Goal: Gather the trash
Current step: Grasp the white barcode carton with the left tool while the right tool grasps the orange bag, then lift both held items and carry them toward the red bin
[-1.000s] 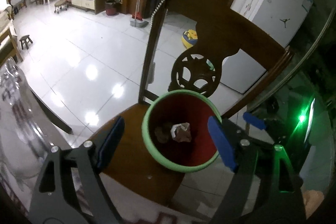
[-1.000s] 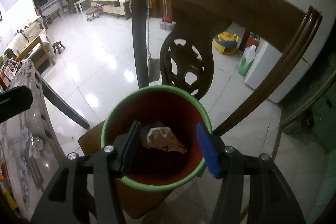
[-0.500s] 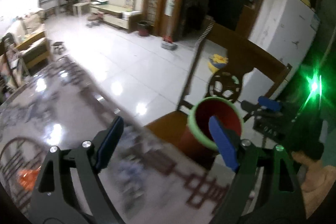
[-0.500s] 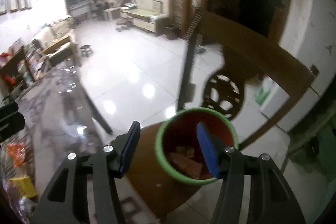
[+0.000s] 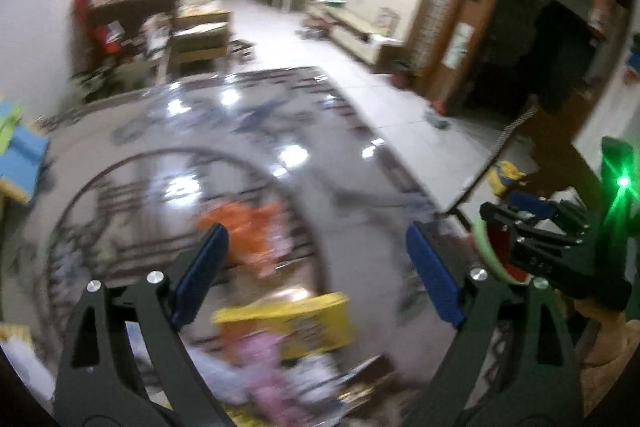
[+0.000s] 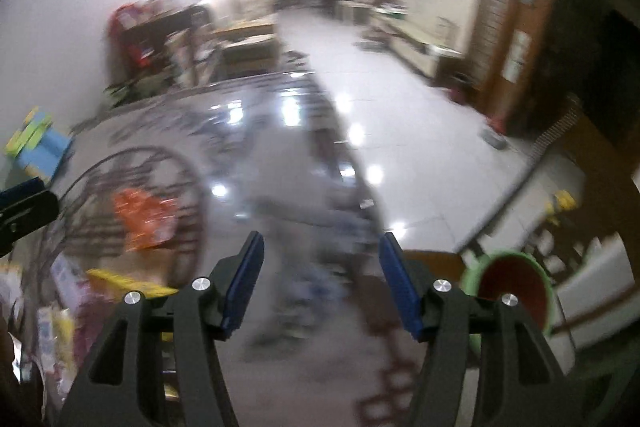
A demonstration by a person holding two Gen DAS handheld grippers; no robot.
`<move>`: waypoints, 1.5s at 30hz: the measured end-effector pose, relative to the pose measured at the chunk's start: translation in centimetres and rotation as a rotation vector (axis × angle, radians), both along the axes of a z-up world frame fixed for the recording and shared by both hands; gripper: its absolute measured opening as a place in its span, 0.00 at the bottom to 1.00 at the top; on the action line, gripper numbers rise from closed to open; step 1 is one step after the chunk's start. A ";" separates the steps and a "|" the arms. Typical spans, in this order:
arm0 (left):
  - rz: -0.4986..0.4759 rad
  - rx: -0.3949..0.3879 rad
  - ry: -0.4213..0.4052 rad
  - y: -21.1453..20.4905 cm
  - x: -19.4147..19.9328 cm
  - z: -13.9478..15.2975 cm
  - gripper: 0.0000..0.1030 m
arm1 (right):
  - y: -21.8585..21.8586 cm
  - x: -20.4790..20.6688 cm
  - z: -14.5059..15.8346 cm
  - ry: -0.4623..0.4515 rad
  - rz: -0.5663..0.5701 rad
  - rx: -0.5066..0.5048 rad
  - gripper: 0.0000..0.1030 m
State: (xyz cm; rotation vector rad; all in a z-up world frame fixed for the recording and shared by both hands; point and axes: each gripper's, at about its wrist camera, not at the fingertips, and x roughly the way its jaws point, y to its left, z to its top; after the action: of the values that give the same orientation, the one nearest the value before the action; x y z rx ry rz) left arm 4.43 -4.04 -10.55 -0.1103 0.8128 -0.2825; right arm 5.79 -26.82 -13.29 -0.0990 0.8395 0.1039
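Both views are motion-smeared, so the litter on the glossy patterned table [image 5: 256,131] is hard to read — an orange wrapper [image 5: 252,227], a yellow box [image 5: 296,323], maybe something pink. Left gripper [image 5: 316,275] and right gripper [image 6: 320,283] both gape wide, holding nothing. The green-rimmed red bin [image 6: 516,287] sits off the table's right edge, half hidden

Both hand-held grippers, left [image 5: 316,283] and right [image 6: 320,283], jaws apart, empty
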 end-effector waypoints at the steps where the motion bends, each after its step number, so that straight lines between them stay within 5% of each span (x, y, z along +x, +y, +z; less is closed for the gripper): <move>1: 0.030 0.005 0.009 1.6 -0.2 -0.3 0.85 | 1.7 0.6 -0.3 0.007 0.043 -0.001 0.60; 11: 0.275 -0.003 0.151 11.1 -1.8 -4.9 0.85 | 17.1 6.0 -6.1 0.095 0.407 -0.111 0.62; 16: 0.346 0.006 0.220 13.0 -2.3 -7.6 0.85 | 21.2 8.6 -10.2 0.179 0.481 -0.175 0.61; 19: 0.357 0.010 0.255 13.2 -2.0 -8.8 0.85 | 21.5 9.7 -12.3 0.240 0.463 -0.207 0.41; 20: 0.355 0.010 0.265 13.2 -1.8 -9.2 0.85 | 21.4 10.3 -13.1 0.269 0.447 -0.197 0.23; 21: 0.352 0.010 0.279 13.2 -1.6 -9.7 0.85 | 21.2 10.6 -13.3 0.272 0.432 -0.182 0.23; 28: 0.352 -0.045 0.419 13.0 -0.2 -13.9 0.85 | 17.8 10.7 -10.7 0.215 0.363 -0.060 0.19; 38: 0.365 -0.106 0.476 12.5 0.4 -16.4 0.84 | 12.3 5.7 -4.5 0.075 0.227 0.071 0.19; 45: 0.369 -0.146 0.469 12.7 1.5 -16.1 0.57 | 10.5 2.9 -2.6 0.015 0.171 0.103 0.19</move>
State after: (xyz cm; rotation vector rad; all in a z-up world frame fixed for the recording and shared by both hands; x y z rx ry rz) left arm 5.96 8.67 -26.70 -0.4709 1.2151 0.0393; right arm 8.64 -16.28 -15.90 -0.0728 0.8384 0.3090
